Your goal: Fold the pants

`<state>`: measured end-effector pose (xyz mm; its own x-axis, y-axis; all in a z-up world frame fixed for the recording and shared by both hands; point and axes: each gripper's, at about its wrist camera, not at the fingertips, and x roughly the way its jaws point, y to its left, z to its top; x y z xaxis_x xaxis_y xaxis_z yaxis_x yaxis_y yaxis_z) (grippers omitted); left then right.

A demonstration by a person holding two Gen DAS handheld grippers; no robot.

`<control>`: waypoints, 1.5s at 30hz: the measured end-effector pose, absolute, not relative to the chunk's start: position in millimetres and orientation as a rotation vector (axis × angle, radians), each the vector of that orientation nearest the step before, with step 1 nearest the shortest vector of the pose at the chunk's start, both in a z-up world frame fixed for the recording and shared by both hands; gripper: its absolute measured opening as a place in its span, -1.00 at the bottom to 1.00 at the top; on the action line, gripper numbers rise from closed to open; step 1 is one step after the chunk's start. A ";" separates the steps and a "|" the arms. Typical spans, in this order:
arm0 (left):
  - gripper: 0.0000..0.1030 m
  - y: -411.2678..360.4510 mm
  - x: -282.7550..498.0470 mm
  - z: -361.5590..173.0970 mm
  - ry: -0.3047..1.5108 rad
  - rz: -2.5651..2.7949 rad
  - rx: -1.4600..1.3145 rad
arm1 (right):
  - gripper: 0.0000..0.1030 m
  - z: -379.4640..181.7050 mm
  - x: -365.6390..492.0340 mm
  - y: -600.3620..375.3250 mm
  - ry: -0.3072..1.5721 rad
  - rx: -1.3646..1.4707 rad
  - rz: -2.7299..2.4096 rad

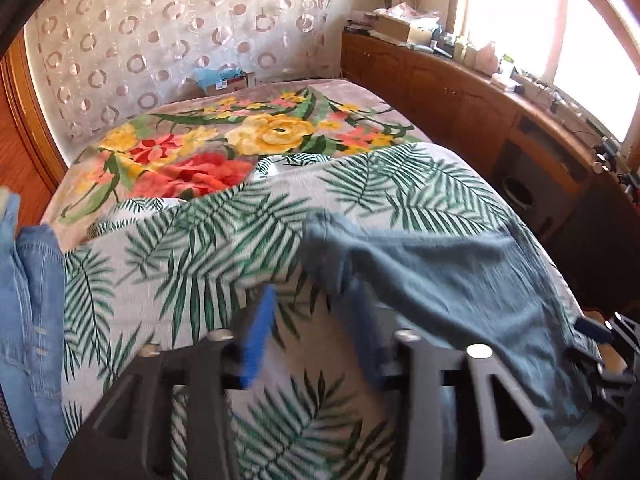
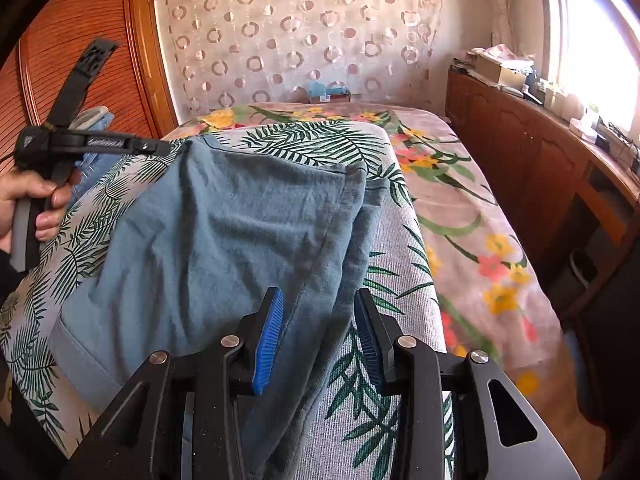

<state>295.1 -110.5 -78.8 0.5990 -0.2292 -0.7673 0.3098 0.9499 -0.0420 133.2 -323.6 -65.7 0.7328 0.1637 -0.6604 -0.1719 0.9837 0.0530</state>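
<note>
Grey-blue pants (image 2: 224, 232) lie on the palm-leaf cover of the bed (image 2: 404, 264), folded over with a seam edge running down to the front. In the left wrist view the pants (image 1: 440, 272) spread from the middle to the right. My left gripper (image 1: 312, 320) is open, its jaws wide apart, just above the pants' left corner; it holds nothing. It also shows in the right wrist view (image 2: 160, 147), held in a hand at the pants' far left corner. My right gripper (image 2: 318, 320) is open, its blue pads (image 2: 270, 340) on either side of the pants' folded edge.
Light blue jeans (image 1: 28, 280) lie at the bed's left edge. A floral blanket (image 1: 224, 136) covers the far part of the bed. A wooden cabinet (image 2: 540, 152) with clutter runs along the right under the window. A wooden door (image 2: 76, 40) is at the left.
</note>
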 end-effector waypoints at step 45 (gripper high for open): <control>0.54 -125.2 127.2 -116.4 0.908 -0.528 0.113 | -0.85 -66.5 36.2 -306.0 0.783 -0.045 0.185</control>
<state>127.2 -125.2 -116.4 0.4978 -0.3881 -0.7757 0.4818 0.8674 -0.1248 36.2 -306.0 -66.5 0.6933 0.1494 -0.7050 -0.1825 0.9828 0.0288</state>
